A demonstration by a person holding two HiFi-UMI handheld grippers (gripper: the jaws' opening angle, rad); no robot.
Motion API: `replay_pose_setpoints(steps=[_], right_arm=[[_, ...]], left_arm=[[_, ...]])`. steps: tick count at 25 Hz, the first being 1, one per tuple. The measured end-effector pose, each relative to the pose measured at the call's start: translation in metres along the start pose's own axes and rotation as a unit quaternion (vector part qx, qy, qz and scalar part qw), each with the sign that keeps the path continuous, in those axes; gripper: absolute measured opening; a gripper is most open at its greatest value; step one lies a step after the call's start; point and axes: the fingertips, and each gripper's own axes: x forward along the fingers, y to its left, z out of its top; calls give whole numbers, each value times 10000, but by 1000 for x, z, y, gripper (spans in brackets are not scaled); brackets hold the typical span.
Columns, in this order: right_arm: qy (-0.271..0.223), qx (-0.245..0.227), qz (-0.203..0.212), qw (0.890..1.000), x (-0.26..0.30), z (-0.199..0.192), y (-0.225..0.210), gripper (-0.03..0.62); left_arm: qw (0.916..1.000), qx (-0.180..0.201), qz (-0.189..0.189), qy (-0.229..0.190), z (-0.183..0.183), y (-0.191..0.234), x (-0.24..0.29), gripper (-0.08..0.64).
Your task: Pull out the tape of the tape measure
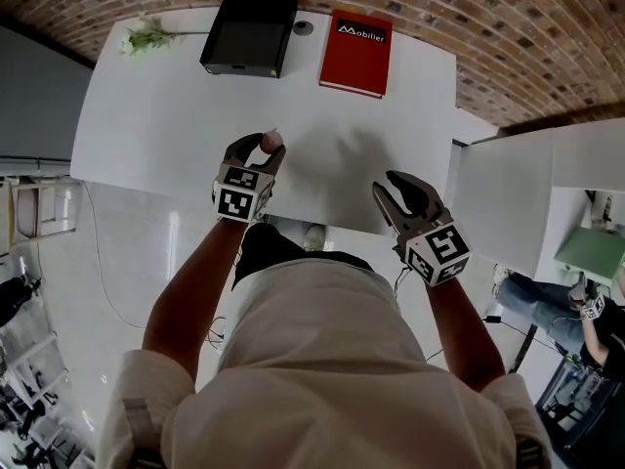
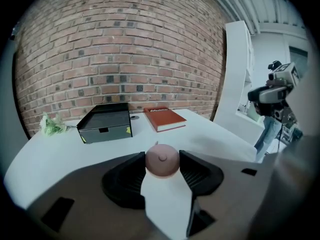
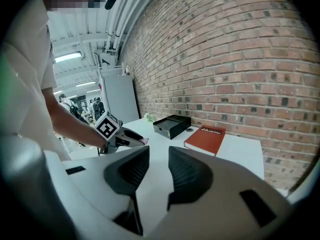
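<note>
A small round pink tape measure sits between the jaws of my left gripper, held above the white table near its front edge. In the left gripper view both pads press on the sides of the pink tape measure, and no tape shows pulled out. My right gripper hovers at the table's front edge to the right, apart from the tape measure. Its jaws stand a little apart with nothing between them. The right gripper view also shows the left gripper.
At the table's far side lie a black tray, a red book, a small round disc and a green sprig. A second white table adjoins on the right. A brick wall runs behind.
</note>
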Motion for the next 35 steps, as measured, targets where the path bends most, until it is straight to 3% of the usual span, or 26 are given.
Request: replay_pose_setpoints(steps=[7, 14, 19, 26, 35], right_arm=[[-241, -190, 357, 9989, 1, 14, 11, 123], [-391, -516, 764, 9950, -2, 31, 30, 123], [-535, -739, 1223, 9883, -5, 48, 47, 123], [-682, -999, 1816, 9759, -10, 69, 76, 123], [-709, -1332, 2373, 9596, -13, 82, 111, 123]], left_arm=[[9969, 412, -643, -204, 30, -24, -42, 207], [9863, 827, -1378, -365, 58, -54, -86, 207], [9715, 1181, -2005, -441, 72, -82, -117, 207], [9430, 1681, -2814, -578, 85, -117, -153, 207], [9170, 2097, -3337, -610, 87, -147, -178, 207]])
